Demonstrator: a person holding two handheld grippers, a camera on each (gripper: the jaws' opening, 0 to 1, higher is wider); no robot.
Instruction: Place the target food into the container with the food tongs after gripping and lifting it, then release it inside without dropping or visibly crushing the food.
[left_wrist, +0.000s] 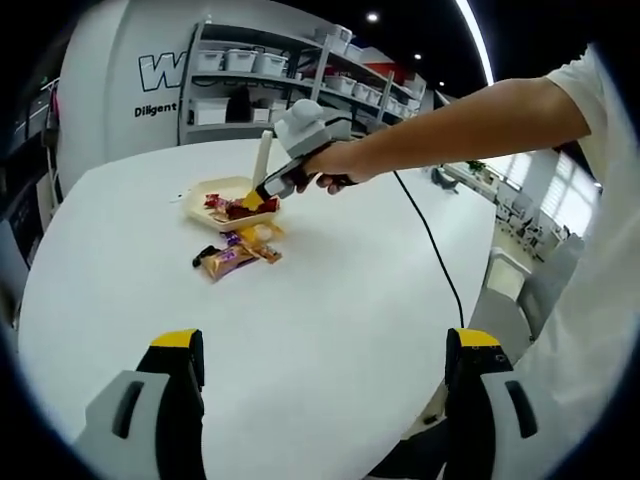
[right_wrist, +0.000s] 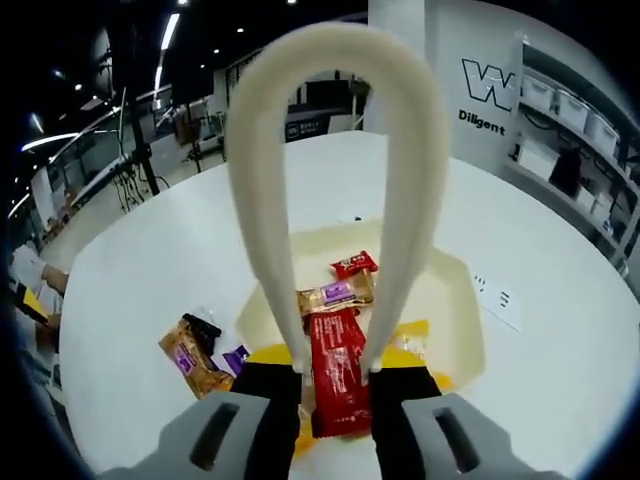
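My right gripper (right_wrist: 335, 392) is shut on cream food tongs (right_wrist: 333, 42), whose looped end arches away from the camera. A long red snack packet (right_wrist: 335, 350) lies between the tongs' two arms, over the near rim of the pale yellow container (right_wrist: 455, 300). A gold-and-purple packet (right_wrist: 336, 295) and a small red packet (right_wrist: 353, 264) lie inside the container. In the left gripper view a hand holds the right gripper (left_wrist: 258, 200) at the container (left_wrist: 205, 190), the tongs (left_wrist: 263, 155) pointing up. My left gripper (left_wrist: 325, 350) stands open over bare table.
Several loose snack packets (left_wrist: 238, 255) lie on the white table just in front of the container; one is brown and purple (right_wrist: 190, 362). A black cable (left_wrist: 430, 240) crosses the table's right side. Shelves with bins (left_wrist: 270, 70) stand behind. A small white card (right_wrist: 497, 297) lies beside the container.
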